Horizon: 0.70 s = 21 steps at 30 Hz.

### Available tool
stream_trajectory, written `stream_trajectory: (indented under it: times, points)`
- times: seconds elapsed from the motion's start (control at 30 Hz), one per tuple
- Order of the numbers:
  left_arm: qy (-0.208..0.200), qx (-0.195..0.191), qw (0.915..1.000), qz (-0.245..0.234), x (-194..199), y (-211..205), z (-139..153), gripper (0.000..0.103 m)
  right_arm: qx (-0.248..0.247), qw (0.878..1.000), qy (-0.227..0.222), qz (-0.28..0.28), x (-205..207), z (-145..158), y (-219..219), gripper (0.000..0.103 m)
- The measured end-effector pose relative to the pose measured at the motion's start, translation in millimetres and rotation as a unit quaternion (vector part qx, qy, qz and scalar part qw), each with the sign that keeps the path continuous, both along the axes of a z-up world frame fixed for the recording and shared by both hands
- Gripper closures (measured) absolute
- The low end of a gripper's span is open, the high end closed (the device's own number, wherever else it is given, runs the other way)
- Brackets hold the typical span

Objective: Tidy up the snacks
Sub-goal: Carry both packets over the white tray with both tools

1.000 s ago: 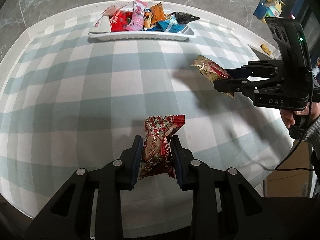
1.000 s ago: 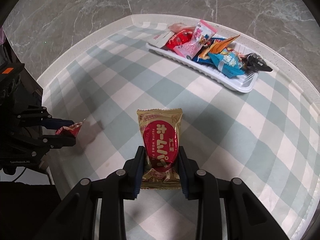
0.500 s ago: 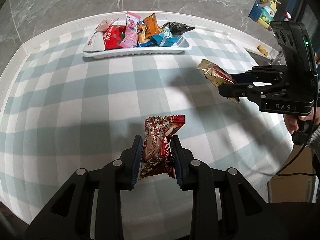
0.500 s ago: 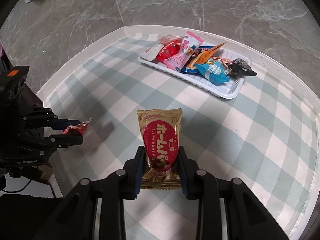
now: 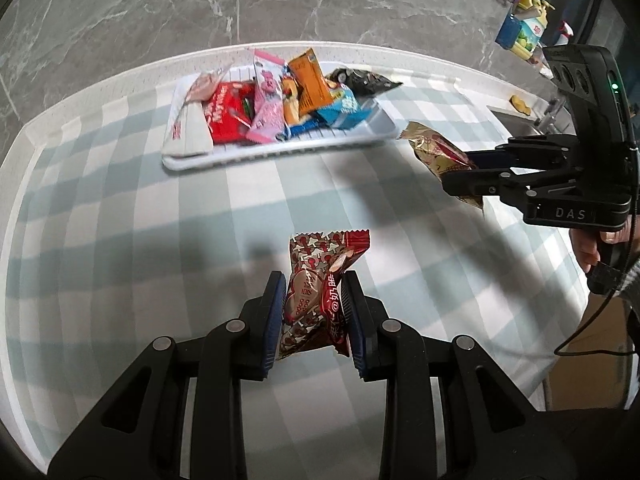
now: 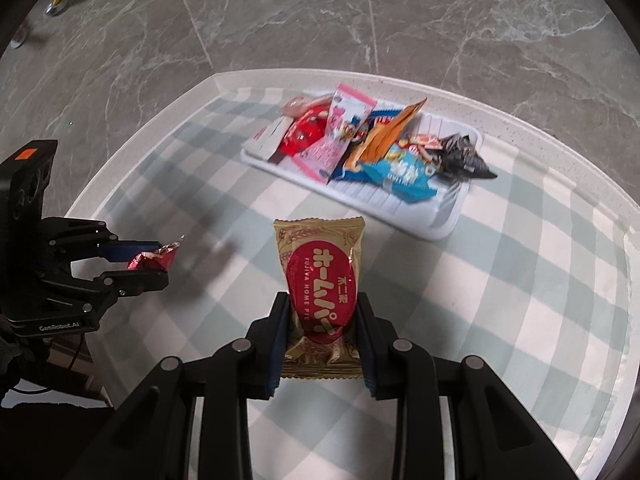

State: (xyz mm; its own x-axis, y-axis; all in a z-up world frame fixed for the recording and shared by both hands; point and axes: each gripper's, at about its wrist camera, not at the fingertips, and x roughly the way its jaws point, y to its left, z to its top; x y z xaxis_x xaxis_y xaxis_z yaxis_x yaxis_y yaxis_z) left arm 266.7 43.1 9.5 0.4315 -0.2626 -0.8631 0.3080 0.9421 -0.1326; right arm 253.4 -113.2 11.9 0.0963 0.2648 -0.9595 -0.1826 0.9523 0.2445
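My left gripper (image 5: 314, 280) is shut on a dark red patterned snack packet (image 5: 320, 296) and holds it above the checked tablecloth; it also shows in the right wrist view (image 6: 154, 262). My right gripper (image 6: 322, 300) is shut on a gold and red pie packet (image 6: 320, 276), seen from the side in the left wrist view (image 5: 436, 152). A white tray (image 5: 280, 148) holding several snack packets stands at the far side of the table, also in the right wrist view (image 6: 436, 224). Both grippers hang short of the tray.
The round table carries a pale blue and white checked cloth (image 5: 120, 220) with a white rim (image 6: 560, 148). Grey marble floor lies beyond. Toys and bottles (image 5: 524, 28) stand at the far right. A cardboard box (image 5: 580, 360) sits below the table's right edge.
Both grippers have risen and moved toward the tray, each still holding its packet. The tray looks larger and nearer in both views.
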Motion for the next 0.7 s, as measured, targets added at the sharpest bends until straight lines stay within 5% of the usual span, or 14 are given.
stream_trajectory:
  times: [0.7]
  points:
    - [-0.016, -0.003, 0.9994, -0.03, 88.4, 6.3, 7.3, 0.076, -0.01, 0.998, 0.003, -0.055, 58.2, -15.9, -21.1, 0.07]
